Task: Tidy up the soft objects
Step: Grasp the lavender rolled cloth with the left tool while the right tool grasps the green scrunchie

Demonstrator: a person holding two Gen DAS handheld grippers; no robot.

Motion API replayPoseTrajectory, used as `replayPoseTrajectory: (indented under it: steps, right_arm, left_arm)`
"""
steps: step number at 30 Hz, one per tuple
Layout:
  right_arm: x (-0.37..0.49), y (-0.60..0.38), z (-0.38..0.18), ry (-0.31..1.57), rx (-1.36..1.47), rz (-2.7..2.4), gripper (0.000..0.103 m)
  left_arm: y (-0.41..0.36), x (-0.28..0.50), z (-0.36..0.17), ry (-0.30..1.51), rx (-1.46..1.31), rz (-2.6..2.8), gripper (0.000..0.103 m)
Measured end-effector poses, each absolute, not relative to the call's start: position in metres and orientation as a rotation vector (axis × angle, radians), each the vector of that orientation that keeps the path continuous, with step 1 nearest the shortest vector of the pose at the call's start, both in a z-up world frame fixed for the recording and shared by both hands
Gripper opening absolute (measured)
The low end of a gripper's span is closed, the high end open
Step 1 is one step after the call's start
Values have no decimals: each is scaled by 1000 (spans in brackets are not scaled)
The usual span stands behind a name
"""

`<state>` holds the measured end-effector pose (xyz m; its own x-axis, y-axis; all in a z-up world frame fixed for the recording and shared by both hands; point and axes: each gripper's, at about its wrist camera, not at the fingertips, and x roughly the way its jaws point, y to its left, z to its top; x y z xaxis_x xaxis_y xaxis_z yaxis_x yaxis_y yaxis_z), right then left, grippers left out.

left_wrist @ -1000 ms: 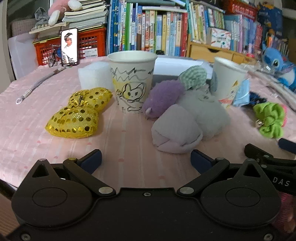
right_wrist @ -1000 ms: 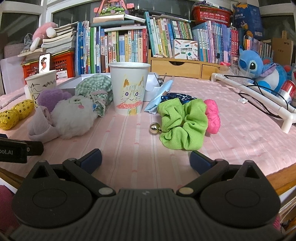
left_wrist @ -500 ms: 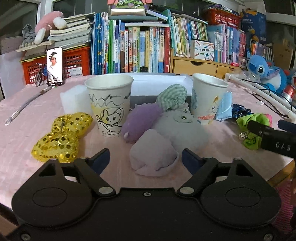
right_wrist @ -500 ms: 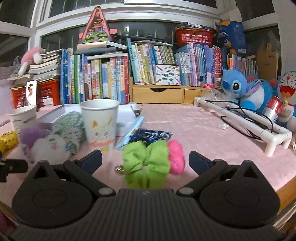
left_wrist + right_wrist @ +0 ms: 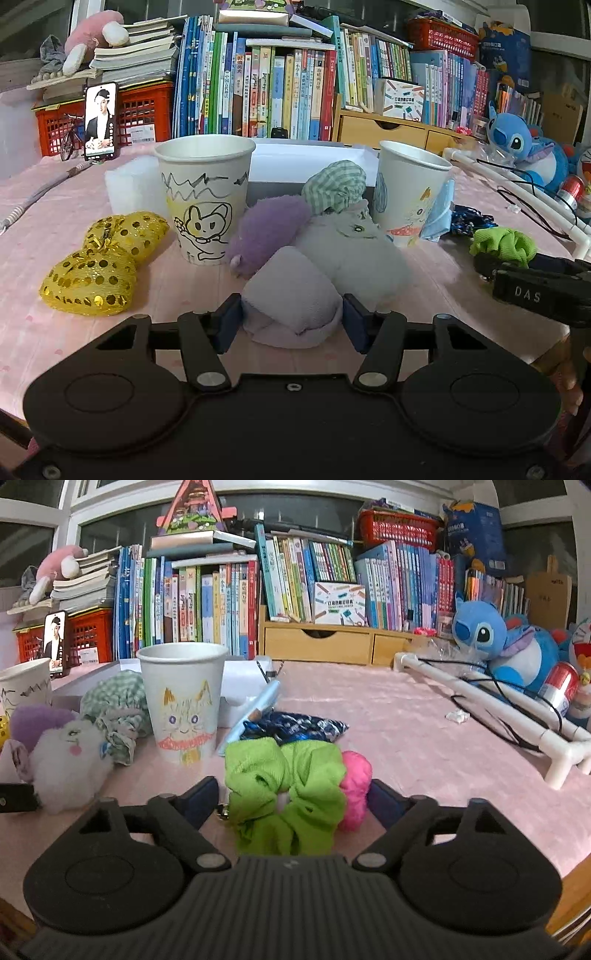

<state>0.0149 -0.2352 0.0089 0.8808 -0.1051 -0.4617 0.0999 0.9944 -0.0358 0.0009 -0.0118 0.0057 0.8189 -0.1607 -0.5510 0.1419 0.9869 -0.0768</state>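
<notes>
My left gripper [image 5: 291,323] is open, its fingers on either side of a pale lilac soft pouch [image 5: 291,295] on the pink tablecloth, close to touching it. Behind the pouch lie a white fluffy cat toy [image 5: 354,243], a purple plush [image 5: 269,229] and a green checked scrunchie [image 5: 334,188]. Two gold sequin hearts [image 5: 99,262] lie at the left. My right gripper [image 5: 291,799] is open around a lime green scrunchie [image 5: 284,790] with a pink pompom [image 5: 354,782] beside it. Two drawn-on paper cups stand nearby: a rabbit cup [image 5: 205,195] and a cat cup [image 5: 183,705].
A white foam block [image 5: 129,186] and a white box [image 5: 306,162] stand behind the cups. A dark blue patterned cloth [image 5: 299,727] and a light blue item [image 5: 255,712] lie behind the green scrunchie. A white pipe rack [image 5: 491,709] with cables runs along the right. Books line the back.
Both grippers moved forward and lower. The left now has the lilac pouch between its fingers and its jaws have narrowed. The right now has the green scrunchie between its fingers.
</notes>
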Motion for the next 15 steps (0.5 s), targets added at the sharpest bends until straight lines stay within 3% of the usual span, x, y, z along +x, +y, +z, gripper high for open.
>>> replayPoseTrajectory:
  steps: [4,15]
  right_arm:
    - [11,-238,15,476,10,-112,62]
    - [-2,-239,38,427,11,-95,55]
  left_arm:
    - [-10,-4,11,570,-38,-154,55]
    - [0,-19,40,492,-20,-101,54]
